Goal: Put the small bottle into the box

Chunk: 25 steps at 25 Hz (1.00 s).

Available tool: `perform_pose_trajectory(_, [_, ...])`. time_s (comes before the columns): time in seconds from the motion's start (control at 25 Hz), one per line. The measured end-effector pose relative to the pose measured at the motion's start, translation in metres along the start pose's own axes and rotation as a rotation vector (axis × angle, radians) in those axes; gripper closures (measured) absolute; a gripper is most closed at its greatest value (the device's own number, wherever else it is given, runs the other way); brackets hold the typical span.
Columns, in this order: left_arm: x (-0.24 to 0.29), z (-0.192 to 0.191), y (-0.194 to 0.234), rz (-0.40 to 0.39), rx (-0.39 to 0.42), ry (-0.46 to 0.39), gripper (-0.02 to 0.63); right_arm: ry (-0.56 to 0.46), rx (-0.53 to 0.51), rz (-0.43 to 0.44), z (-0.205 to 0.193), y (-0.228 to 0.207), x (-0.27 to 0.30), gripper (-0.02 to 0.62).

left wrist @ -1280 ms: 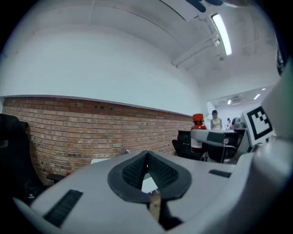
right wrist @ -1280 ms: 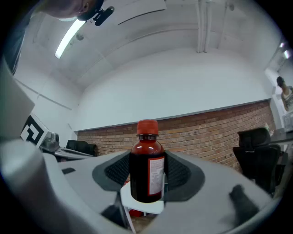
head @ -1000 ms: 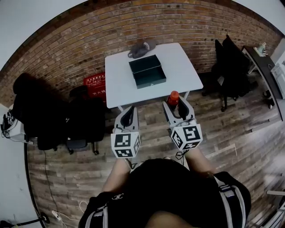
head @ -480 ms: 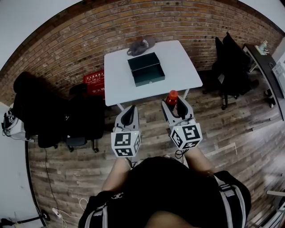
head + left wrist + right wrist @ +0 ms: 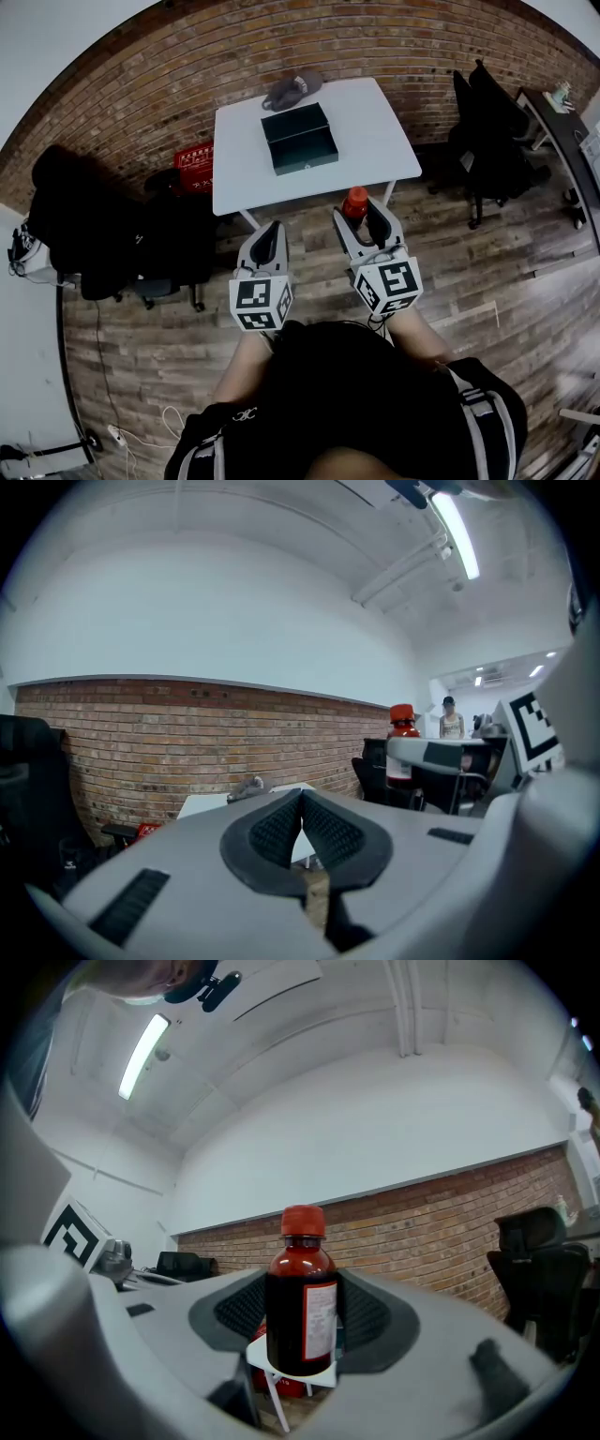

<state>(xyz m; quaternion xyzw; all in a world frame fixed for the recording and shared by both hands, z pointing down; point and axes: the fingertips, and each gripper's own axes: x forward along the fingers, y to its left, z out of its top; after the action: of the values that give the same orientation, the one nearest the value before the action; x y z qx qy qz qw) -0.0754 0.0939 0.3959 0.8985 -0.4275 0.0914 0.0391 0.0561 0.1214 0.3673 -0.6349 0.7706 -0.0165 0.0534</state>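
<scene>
Two grippers, so how do their jaws stand?
– The right gripper (image 5: pixel 302 1321) has its jaws clamped on the small bottle (image 5: pixel 302 1302), one dark pad pressing each side. The left gripper (image 5: pixel 302 810) has its jaws together, tips touching.

What does the bottle look like between those jaws?
– It stands upright, filled with dark red liquid, with a red cap and a white label, and its top rises above the pads.

What lies ahead of the jaws?
– Well beyond both tips stands a white table (image 5: pixel 375 131). On it sits the box (image 5: pixel 300 139), dark green and open on top, ahead of the gap between the two grippers. Just past the box lies a grey cap (image 5: pixel 292 91), and behind the table runs a brick wall (image 5: pixel 141 103).
</scene>
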Motion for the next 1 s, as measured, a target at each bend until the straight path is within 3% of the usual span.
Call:
perform_pose_trajectory(0.4, [0.011,0.004,-0.026,0.002,0.003,-0.024,0.592,0.001,0.004,0.023,-0.006,-0.024,-0.013,0.38])
perform_pose_trajectory(1.0, [0.076,0.015,0.0,-0.019,0.027,-0.053,0.592,-0.019,0.004,0.014,-0.013,-0.056,0.043,0.38])
